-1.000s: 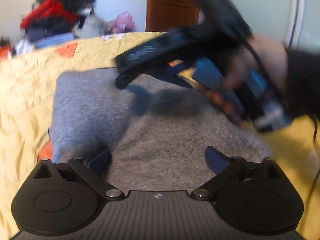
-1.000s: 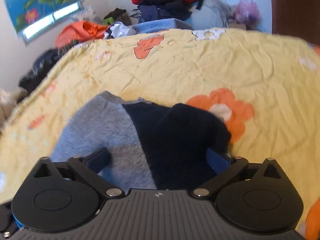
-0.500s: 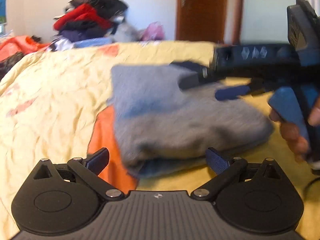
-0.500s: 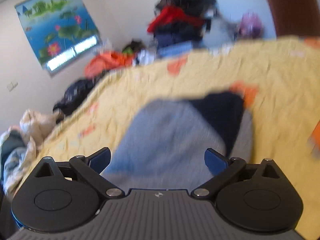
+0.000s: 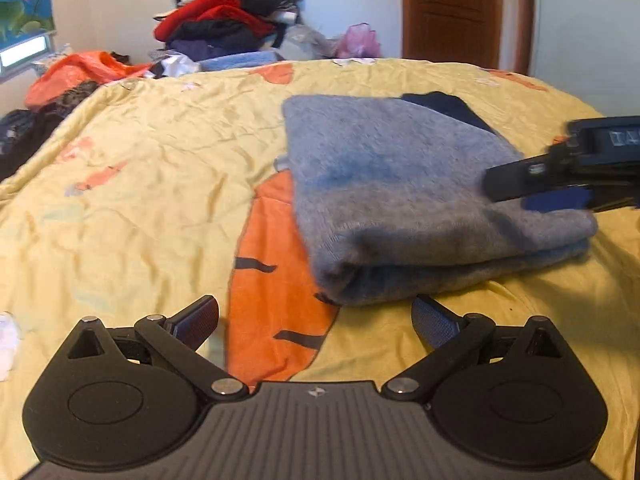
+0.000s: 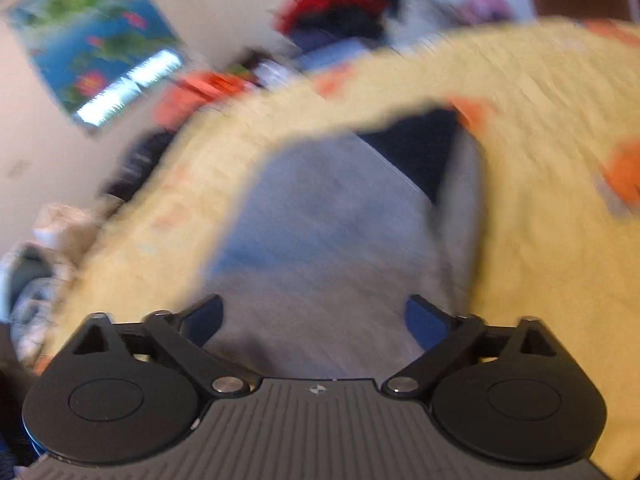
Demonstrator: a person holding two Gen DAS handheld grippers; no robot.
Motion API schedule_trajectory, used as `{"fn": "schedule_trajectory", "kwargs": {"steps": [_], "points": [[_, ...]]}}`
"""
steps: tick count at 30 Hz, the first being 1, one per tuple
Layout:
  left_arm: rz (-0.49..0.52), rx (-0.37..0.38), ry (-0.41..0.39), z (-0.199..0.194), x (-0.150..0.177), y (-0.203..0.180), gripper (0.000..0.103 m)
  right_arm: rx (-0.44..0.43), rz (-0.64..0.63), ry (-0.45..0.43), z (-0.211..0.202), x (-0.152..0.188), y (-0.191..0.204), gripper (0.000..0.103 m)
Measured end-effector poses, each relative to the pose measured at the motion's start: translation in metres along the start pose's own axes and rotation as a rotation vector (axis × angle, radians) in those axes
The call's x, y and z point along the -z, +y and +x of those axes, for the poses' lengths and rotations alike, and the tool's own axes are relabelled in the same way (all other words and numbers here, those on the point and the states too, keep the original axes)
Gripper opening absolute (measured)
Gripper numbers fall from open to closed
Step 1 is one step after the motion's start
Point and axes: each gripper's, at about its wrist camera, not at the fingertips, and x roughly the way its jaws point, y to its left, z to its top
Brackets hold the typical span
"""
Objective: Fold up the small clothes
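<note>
A folded grey sweater (image 5: 400,192) lies on the yellow bedspread (image 5: 140,200), with a navy part (image 5: 444,108) showing at its far end. My left gripper (image 5: 316,316) is open and empty, just short of the sweater's near folded edge. My right gripper (image 5: 532,190) reaches in from the right, low over the sweater's right side. In the blurred right wrist view the sweater (image 6: 328,240) fills the space under and ahead of the right gripper (image 6: 316,316). Its jaws are closing but still wide, and the pads do not press on the cloth.
A heap of red and dark clothes (image 5: 228,20) and an orange garment (image 5: 80,72) sit beyond the bed's far edge. A brown door (image 5: 452,12) stands at the back right. A large orange flower print (image 5: 276,280) lies right before the left gripper.
The left gripper has drawn back off the sweater, which now lies ahead and to the right. The right gripper has slid to the sweater's right side, and its jaws have narrowed a little.
</note>
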Motion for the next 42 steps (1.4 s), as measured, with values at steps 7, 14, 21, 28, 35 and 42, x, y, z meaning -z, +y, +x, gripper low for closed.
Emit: {"fn": "schedule_trajectory", "kwargs": {"steps": [7,14,21,28,35,42], "points": [[-0.109,-0.022,0.053,-0.004,0.008,0.014,0.103,0.152,-0.117,-0.12,-0.077,0.035,0.017,0.102],[-0.121,-0.04,0.008,-0.004,0.015,0.009,0.103,0.498,-0.045,-0.034,-0.059,0.074,0.0,0.103],[-0.127,-0.031,-0.004,-0.005,0.017,0.01,0.103,0.6,-0.136,-0.06,-0.02,0.076,0.018,0.103],[-0.129,-0.034,-0.005,-0.005,0.017,0.01,0.103,0.589,-0.138,-0.137,-0.025,0.083,0.018,0.103],[-0.128,-0.033,-0.005,-0.004,0.017,0.01,0.103,0.589,-0.138,-0.138,-0.025,0.085,0.019,0.103],[-0.126,-0.029,0.0,-0.005,0.017,0.01,0.103,0.589,-0.139,-0.138,-0.025,0.085,0.019,0.103]]}}
